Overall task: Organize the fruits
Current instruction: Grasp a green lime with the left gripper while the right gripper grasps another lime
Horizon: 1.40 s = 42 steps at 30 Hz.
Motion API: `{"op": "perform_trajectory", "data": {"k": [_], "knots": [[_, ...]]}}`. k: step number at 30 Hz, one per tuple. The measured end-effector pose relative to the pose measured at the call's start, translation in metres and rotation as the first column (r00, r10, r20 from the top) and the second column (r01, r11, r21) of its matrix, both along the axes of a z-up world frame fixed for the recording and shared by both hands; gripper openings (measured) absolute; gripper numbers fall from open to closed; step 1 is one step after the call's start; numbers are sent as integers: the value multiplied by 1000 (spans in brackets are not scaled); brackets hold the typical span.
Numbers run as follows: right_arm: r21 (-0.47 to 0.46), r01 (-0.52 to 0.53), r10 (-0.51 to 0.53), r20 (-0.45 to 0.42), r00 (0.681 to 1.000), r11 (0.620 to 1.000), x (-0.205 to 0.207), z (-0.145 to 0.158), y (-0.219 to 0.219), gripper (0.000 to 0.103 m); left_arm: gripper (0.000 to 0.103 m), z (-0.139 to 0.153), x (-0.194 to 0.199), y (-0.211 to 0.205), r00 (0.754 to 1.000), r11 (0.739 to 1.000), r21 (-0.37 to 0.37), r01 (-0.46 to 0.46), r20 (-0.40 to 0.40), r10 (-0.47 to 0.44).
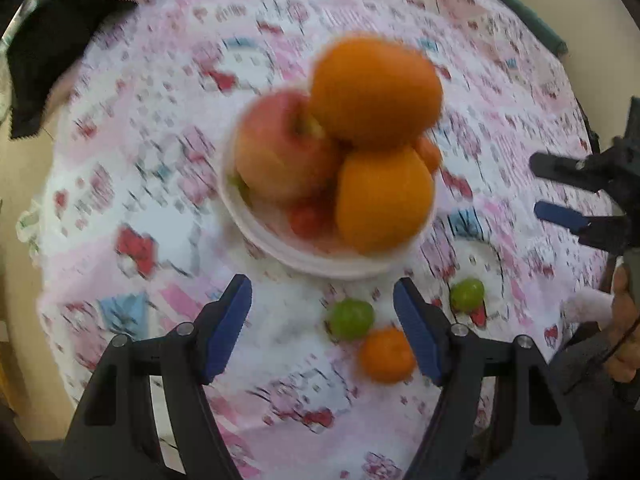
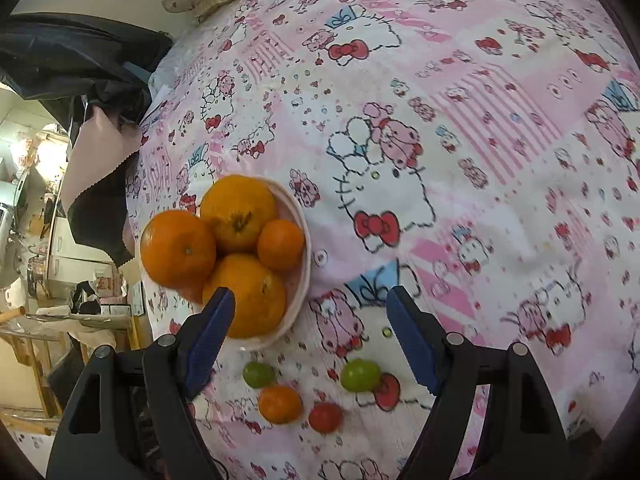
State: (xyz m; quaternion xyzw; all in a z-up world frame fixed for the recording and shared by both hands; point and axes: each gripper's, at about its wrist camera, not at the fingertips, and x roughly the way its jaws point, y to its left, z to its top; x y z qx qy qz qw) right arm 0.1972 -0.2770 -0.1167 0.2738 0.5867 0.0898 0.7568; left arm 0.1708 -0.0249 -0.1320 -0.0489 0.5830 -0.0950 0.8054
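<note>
A white bowl (image 1: pixel 256 232) (image 2: pixel 301 280) is found on the pink patterned cloth (image 1: pixel 168 92) (image 2: pixel 460 80), heaped with large oranges (image 1: pixel 376 92) (image 2: pixel 240 212). An apple (image 1: pixel 280 148) and a small red fruit (image 1: pixel 308 218) inside the bowl are recorded in the left wrist view only; there the picture is blurred. Loose on the cloth just beside the bowl lie two green grapes (image 1: pixel 351 319) (image 2: pixel 258 374), a small orange (image 1: pixel 386 354) (image 2: pixel 280 404) touching one of them, and, seen in the right wrist view only, a cherry tomato (image 2: pixel 326 417). The left gripper (image 1: pixel 322 320) is held with its fingers wide apart, nothing between the pads; the small orange lies close against the inner side of one finger (image 1: pixel 416 328). The right gripper (image 2: pixel 310 332) (image 1: pixel 560 192) is likewise spread wide and empty, one finger (image 2: pixel 210 332) overlapping the bowl's near edge in the picture; contact cannot be judged.
</note>
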Motion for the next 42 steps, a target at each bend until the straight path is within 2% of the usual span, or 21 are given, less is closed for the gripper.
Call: {"op": "perform_trajectory", "data": {"k": [3, 6, 7, 8, 9, 12, 15, 20, 23, 26, 30, 32, 34, 39, 40, 42], "knots": [[6, 7, -7, -16, 1000, 1000, -18, -3, -7, 81, 70, -11, -4, -16, 999, 999, 16, 51, -22, -50], [-7, 20, -20, -57, 998, 1000, -34, -13, -12, 81, 70, -21, -6, -28, 998, 994, 84, 65, -22, -64], [-12, 22, -23, -68, 997, 1000, -37, -16, -13, 81, 69, -27, -5, -30, 997, 994, 86, 72, -37, -69], [-15, 24, -25, -76, 997, 1000, -40, -19, -14, 81, 66, -32, -4, -32, 996, 994, 81, 76, -54, -72], [-18, 23, -25, -79, 997, 1000, -41, -20, -14, 81, 59, -36, -4, -33, 995, 994, 80, 76, -65, -71], [-45, 15, -18, -78, 997, 999, -42, -22, -14, 81, 56, -43, -1, -34, 994, 995, 73, 70, -88, -63], [-49, 3, -7, -82, 997, 999, -39, -24, -10, 81, 43, -46, 2, -34, 994, 996, 67, 64, -98, -57], [-71, -46, 38, -109, 993, 996, -33, -35, 5, 81, 39, -49, 3, -33, 994, 998, 49, 47, -104, -42], [-75, -93, 81, -155, 985, 993, -32, -49, 19, 81, 29, -49, 1, -31, 992, 998, 29, 60, -112, -56], [-112, -169, 147, -185, 972, 979, -31, -59, 38, 81, 27, -46, -3, -30, 993, 997, 45, 64, -102, -59], [-246, -275, 229, -199, 953, 930, -31, -67, 62, 81, 27, -43, -5, -23, 993, 998, 43, 52, -105, -48], [-285, -310, 259, -204, 944, 907, -31, -70, 70, 81, 27, -40, -5, -17, 995, 998, 45, 41, -97, -37], [-319, -352, 297, -210, 932, 880, -33, -73, 79, 78, 27, -37, -5, -11, 996, 998, 49, 26, -87, -22], [-416, -423, 374, -198, 906, 805, -40, -73, 98, 43, 27, -27, -6, -2, 998, 998, 55, 3, -62, 0], [-413, -424, 379, -191, 905, 806, -40, -72, 98, 37, 27, -26, -6, -1, 998, 998, 56, -1, -59, 5], [-393, -417, 376, -182, 909, 819, -40, -70, 97, 35, 27, -24, -6, 2, 998, 999, 53, -7, -61, 10]]}}
